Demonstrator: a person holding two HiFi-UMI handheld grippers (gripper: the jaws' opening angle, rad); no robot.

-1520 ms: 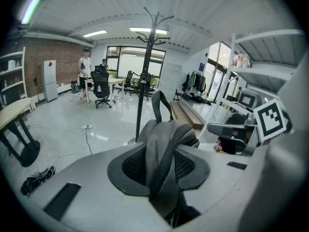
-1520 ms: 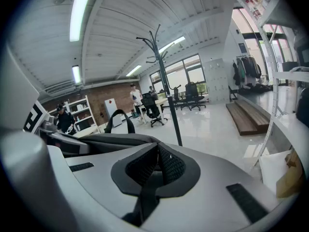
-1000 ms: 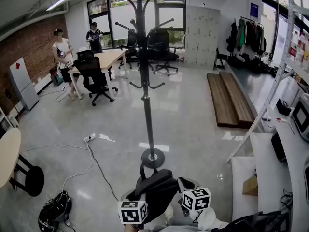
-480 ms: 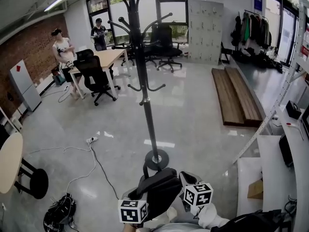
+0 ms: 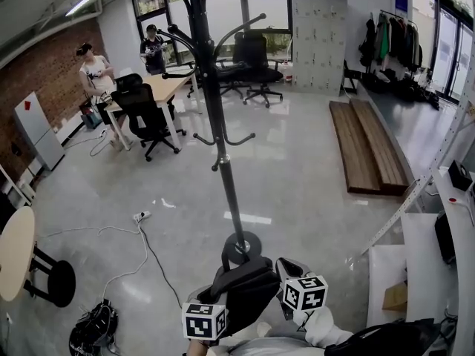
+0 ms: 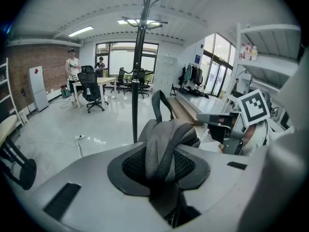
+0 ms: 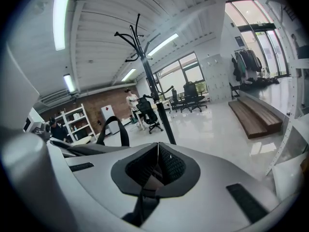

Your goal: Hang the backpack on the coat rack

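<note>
The left claw (image 6: 161,175) is shut tight on a grey mesh strap (image 6: 163,144) of the dark grey cloth backpack (image 5: 243,291). The right claw (image 7: 155,172) pinches a thin black strap (image 7: 147,187) of the same bag, which hangs between both claws. The tall black metal coat rack (image 5: 230,199) stands just ahead of the claws, hooks (image 5: 172,38) high above them. The bag is up and near. Hooking it is left to do.

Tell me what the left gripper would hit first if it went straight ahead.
Likely the coat rack pole, just left of centre beyond the backpack the left gripper carries; depth is unclear.
</note>
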